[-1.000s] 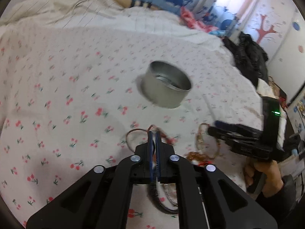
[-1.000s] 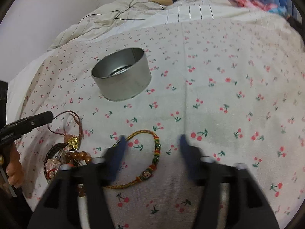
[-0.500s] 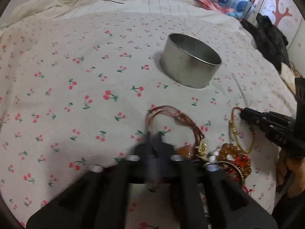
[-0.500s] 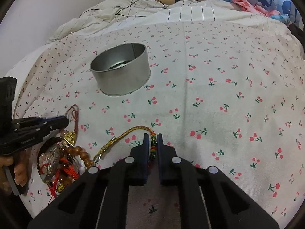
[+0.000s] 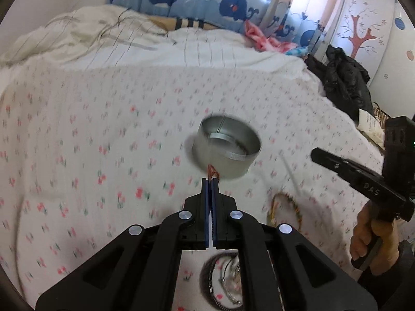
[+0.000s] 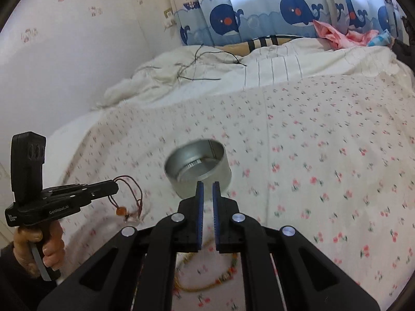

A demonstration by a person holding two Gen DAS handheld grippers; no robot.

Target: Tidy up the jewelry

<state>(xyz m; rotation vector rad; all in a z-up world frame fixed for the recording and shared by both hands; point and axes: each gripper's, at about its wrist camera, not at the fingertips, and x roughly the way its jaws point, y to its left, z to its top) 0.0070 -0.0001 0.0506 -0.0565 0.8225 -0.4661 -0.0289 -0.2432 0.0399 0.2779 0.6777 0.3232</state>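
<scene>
L gripper [image 5: 210, 181] pinching red cord bracelet [image 6: 129, 194], dangling above bedsheet [image 6: 324, 129]. R gripper [image 6: 208, 185] fingers nearly together, nothing visibly btwn tips; beaded bracelet [image 6: 207, 274] lying on sheet. Tin [image 6: 198, 172] just ahead.

Right gripper [image 6: 207, 185] in the foreground, jaws drawn close with a narrow gap at the tips; whether the beaded bracelet [image 6: 207, 280], seen low behind the fingers, is pinched cannot be told. Round metal tin [image 6: 198, 172] sits just beyond the tips on a cherry-print bedsheet [image 6: 324, 155]. At left, a hand [image 6: 39, 246] holds the left gripper [image 6: 114, 188], clamped on a red cord necklace [image 6: 129, 197] that dangles with its pendant near the sheet. Whale-print curtain [image 6: 259, 18] at back.
</scene>
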